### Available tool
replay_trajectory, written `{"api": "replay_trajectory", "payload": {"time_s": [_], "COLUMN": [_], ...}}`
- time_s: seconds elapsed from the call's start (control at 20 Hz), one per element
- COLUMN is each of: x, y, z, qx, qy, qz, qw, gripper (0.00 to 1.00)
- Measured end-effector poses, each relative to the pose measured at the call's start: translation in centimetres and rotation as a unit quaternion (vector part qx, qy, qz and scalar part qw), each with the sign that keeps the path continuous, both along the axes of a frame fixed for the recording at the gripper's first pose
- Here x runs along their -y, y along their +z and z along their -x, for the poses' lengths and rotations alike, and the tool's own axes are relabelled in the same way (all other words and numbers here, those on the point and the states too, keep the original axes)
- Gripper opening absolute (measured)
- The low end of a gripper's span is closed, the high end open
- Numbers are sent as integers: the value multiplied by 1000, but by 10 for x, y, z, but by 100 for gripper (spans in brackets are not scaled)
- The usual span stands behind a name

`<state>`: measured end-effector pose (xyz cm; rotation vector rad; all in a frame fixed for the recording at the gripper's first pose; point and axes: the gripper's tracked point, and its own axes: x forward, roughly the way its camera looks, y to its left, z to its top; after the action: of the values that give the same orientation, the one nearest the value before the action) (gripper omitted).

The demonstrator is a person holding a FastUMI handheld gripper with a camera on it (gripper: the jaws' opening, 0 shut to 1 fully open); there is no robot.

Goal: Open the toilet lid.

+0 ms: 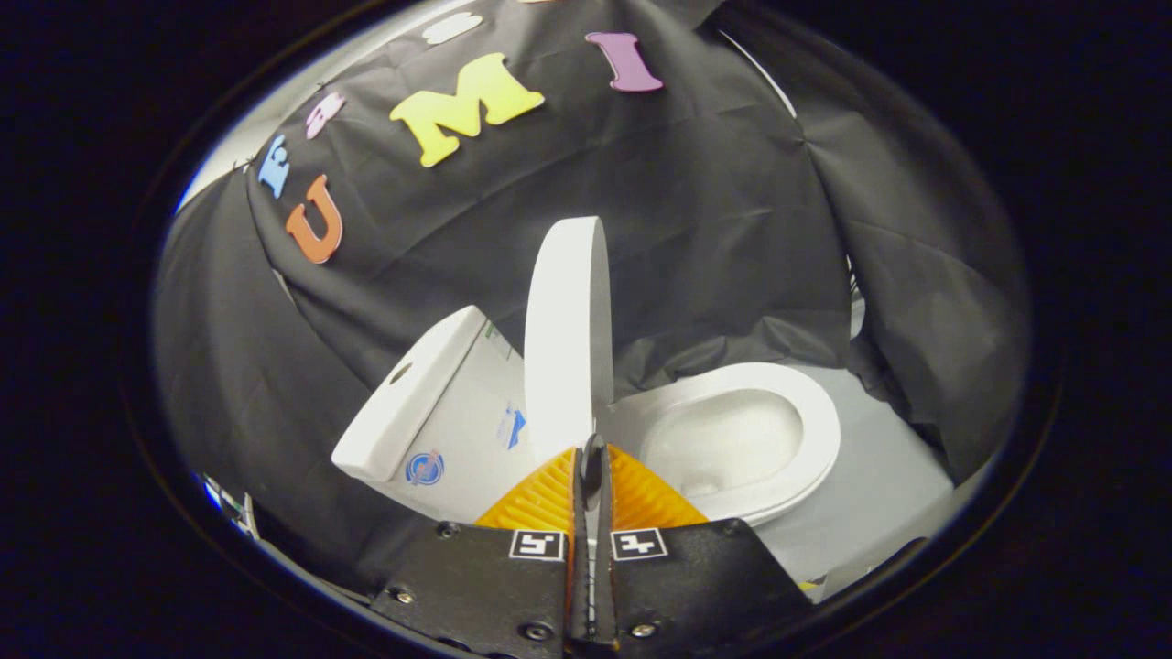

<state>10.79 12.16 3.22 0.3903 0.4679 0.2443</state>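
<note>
The hand-held gripper (591, 458) pinches the white oval plastic toilet lid (568, 334) upright above the white bowl (732, 439), keeping it open.

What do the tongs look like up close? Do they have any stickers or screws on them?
The tongs have two ridged, wedge-shaped fingers that narrow toward the tips. Behind them sit two dark, flat plates with small round screws. Each plate carries a little square black-and-white marker near the middle, like a blocky code sticker. No cables or sleeves are visible.
</note>
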Motion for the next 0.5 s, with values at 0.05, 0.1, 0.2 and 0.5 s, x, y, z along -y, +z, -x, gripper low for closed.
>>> {"api": "replay_trajectory", "payload": {"time_s": [0.05,0.1,0.2,0.5], "x": [-5,-10,-19,-43], "y": [2,3,7,11], "z": [0,0,1,3], "qx": [3,5,9,20], "qy": [0,2,4,3], "qz": [6,10,16,58], "qw": [1000,1000,1000,998], "gripper": [6,6,6,6]}}
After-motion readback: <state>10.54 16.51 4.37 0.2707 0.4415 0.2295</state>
